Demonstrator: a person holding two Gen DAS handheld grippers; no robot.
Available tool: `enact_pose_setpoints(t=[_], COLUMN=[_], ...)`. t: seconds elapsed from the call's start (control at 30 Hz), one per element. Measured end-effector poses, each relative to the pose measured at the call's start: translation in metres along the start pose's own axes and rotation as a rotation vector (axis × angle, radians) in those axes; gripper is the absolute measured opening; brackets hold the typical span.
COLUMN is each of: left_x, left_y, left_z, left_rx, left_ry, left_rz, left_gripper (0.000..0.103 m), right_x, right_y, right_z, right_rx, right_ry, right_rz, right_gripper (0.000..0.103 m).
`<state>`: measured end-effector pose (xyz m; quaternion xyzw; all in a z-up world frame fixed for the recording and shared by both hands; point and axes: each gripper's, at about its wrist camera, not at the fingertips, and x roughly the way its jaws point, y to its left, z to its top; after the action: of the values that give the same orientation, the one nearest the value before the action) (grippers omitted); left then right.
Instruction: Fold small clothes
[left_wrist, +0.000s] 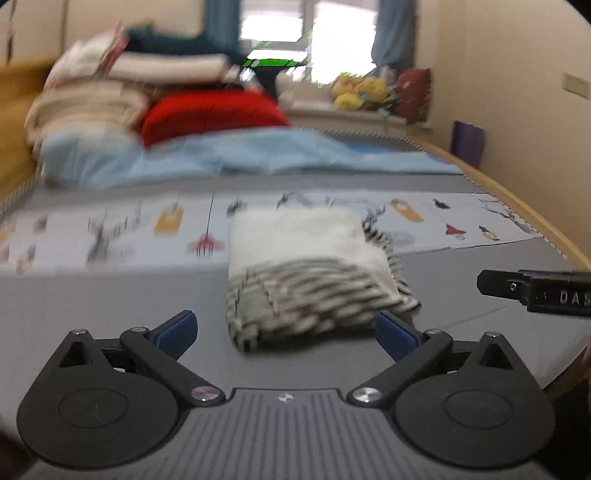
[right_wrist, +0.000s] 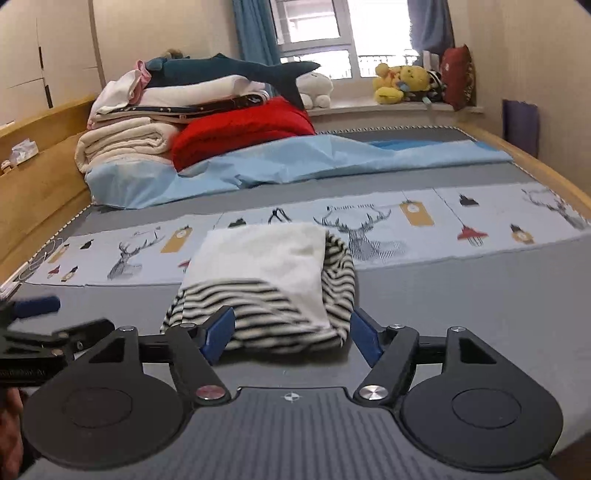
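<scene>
While both are hovering low over the bed:
Left hand-held gripper (left_wrist: 286, 332): jaws standing wide apart, gripping nothing.
Right hand-held gripper (right_wrist: 291, 338): jaws spread, pads clear of cloth.
Folded striped garment (right_wrist: 269, 280): lying just ahead on the grey bed (right_wrist: 461, 295) (white side up).
Bedding pile (right_wrist: 147, 122): sitting far behind.

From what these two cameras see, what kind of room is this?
Most likely a bedroom. The striped garment lies on a bed with a wooden frame. Folded blankets and a red quilt are piled at its far end, and soft toys sit on the windowsill.
</scene>
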<state>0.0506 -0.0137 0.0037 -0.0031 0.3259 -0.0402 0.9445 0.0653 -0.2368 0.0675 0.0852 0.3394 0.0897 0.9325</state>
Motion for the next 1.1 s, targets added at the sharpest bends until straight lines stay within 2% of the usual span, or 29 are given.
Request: enact_pose_setpoints(t=[0.17,0.3,0.47,0.6,0.73,1.1], left_x=[0.004,0.013,0.015,0.020,0.020,0.022], left_y=[0.003,0.008,0.006,0.006,0.007,0.002], left_z=[-0.006,-0.008,-0.012,-0.013,-0.011,-0.010], left_rx=[-0.038,-0.075,-0.054,-0.058,-0.074,-0.068], left_ry=[0.025,0.082,0.095,0.119,0.109,0.116], left_rz=[0.055,0.065,0.083,0.077,0.074,0.055], left_gripper=[0.102,0.102,0.102,0.103,0.102,0.102], right_x=[-0.005,-0.002,-0.001,0.004,0.009,0.013], right_y=[0.010,0.017,0.018,0.020,0.023,0.034], right_z=[-0.016,-0.023,-0.024,-0.025,-0.026,-0.026], right_rx=[-0.008,-0.030,-0.027,-0.033,-0.040,-0.089], right_ry=[0.013,0.030,0.019,0.021,0.056,0.064], right_rz=[-0.023,-0.036,-0.047,-0.046,-0.019,-0.002], right_gripper=[0.072,0.072,0.072,0.072,0.072,0.073])
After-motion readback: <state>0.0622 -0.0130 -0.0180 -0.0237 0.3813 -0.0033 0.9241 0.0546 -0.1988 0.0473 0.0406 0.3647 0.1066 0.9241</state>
